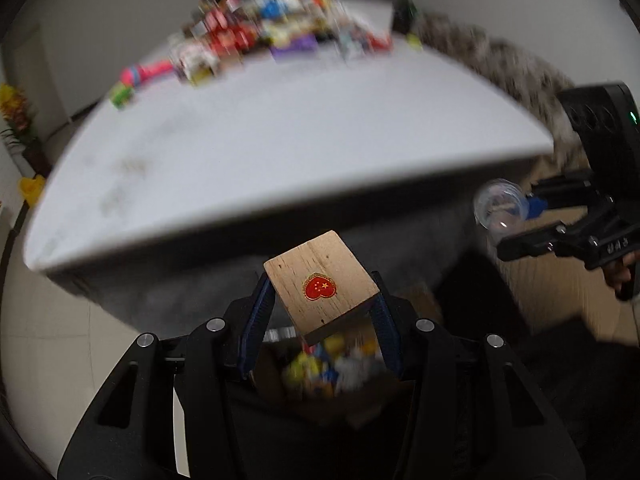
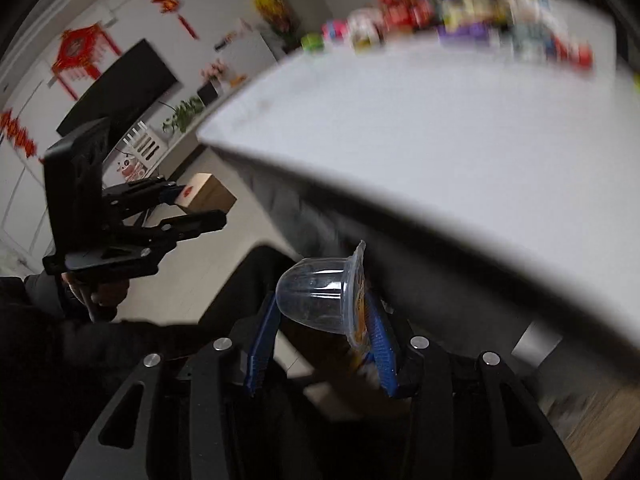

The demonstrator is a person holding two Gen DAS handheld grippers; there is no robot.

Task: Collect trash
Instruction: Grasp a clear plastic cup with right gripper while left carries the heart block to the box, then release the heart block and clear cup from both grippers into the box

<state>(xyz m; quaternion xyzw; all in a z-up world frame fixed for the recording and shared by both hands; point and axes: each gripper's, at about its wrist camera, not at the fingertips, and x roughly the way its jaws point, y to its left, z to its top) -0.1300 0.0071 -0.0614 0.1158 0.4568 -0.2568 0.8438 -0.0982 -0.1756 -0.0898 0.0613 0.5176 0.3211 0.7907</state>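
Observation:
My left gripper (image 1: 322, 300) is shut on a wooden block (image 1: 322, 286) with a red heart badge, held off the near edge of the white table (image 1: 280, 140), above a cardboard box (image 1: 344, 392) of colourful trash. My right gripper (image 2: 322, 312) is shut on a clear plastic jelly cup (image 2: 318, 294) lying sideways, its printed lid against the right finger. The right gripper (image 1: 520, 220) and the cup (image 1: 500, 208) also show at the right of the left wrist view. The left gripper (image 2: 192, 210) with the block (image 2: 204, 196) shows at the left of the right wrist view.
A blurred row of colourful packets and boxes (image 1: 272, 36) lines the table's far side. A patterned rug (image 1: 520, 76) lies right of the table. A dark TV (image 2: 120, 88), red wall decorations (image 2: 80, 56) and plants (image 2: 184, 114) stand along the wall.

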